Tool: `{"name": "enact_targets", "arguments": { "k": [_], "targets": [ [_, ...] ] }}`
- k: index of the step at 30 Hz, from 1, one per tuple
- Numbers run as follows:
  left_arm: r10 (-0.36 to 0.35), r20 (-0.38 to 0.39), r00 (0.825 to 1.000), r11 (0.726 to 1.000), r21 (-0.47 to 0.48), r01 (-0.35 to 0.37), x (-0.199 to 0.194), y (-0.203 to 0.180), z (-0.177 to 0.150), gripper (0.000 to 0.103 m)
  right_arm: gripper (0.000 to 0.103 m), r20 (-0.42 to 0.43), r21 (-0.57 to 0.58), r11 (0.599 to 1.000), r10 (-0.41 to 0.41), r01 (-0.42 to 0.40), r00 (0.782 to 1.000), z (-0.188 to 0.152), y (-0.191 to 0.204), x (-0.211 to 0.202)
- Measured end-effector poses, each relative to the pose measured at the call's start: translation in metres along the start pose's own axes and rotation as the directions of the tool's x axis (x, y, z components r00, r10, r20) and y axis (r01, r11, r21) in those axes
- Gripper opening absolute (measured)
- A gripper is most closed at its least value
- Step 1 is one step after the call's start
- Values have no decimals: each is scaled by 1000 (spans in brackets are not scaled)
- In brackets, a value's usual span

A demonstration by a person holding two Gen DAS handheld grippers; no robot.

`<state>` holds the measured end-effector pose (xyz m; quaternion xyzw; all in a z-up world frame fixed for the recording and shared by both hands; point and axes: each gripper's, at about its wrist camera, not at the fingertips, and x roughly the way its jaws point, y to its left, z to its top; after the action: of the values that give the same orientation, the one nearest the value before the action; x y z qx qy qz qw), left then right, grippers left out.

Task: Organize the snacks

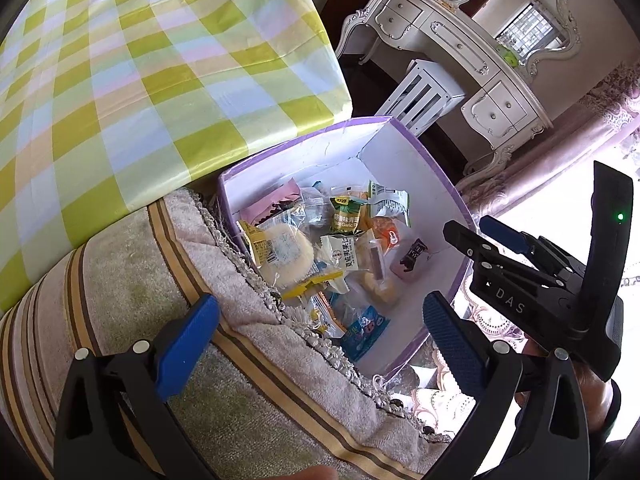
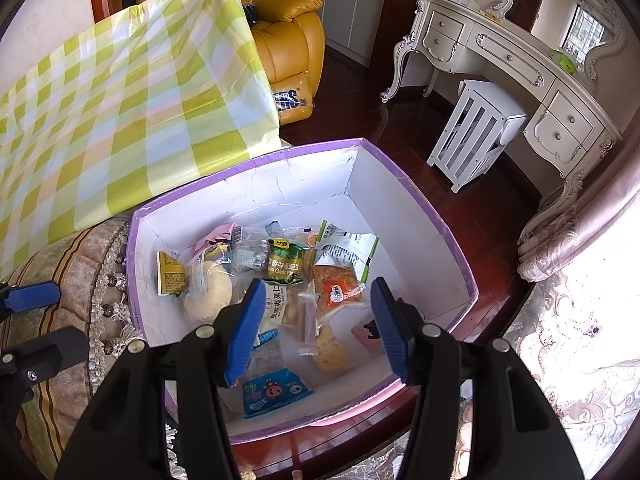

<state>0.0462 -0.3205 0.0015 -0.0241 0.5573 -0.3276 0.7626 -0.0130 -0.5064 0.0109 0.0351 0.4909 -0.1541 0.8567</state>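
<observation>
**Both grippers open above the snack box**

The purple-rimmed box (image 2: 420, 216) stands open, and all places below are given from it. The snacks (image 2: 280, 280) lie loose on its white floor, crowded toward the left wall and the middle. The far right corner of the floor is bare, and the tall white walls rise well above the packets on every side.

The right gripper (image 2: 316, 332) hangs over the near part of the box, its blue fingers spread apart with nothing between them; the pads touch no packet. Under it lie a blue packet (image 2: 276, 394) close to the near wall and a small pink packet (image 2: 366, 332) toward the right wall.

The left gripper (image 1: 320, 340) is also spread wide and empty. One finger is over the striped cushion (image 1: 120, 280) that presses against the left wall of the box; the other is over the near right rim.

Behind the left wall leans a checked yellow-green cover (image 2: 132, 120). Beyond the far rim the dark wooden floor (image 2: 360, 120) is open up to a white slatted stool (image 2: 472, 136) and a carved white dressing desk (image 2: 512, 64).
</observation>
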Motion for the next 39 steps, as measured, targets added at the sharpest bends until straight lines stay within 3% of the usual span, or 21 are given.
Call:
{"name": "enact_targets", "arguments": {
  "k": [39],
  "targets": [
    [-1, -10, 1000, 1000, 1, 1, 2, 1, -3, 99, 60, -5, 4, 1000, -1, 1, 1000, -1, 0, 3]
  ]
}}
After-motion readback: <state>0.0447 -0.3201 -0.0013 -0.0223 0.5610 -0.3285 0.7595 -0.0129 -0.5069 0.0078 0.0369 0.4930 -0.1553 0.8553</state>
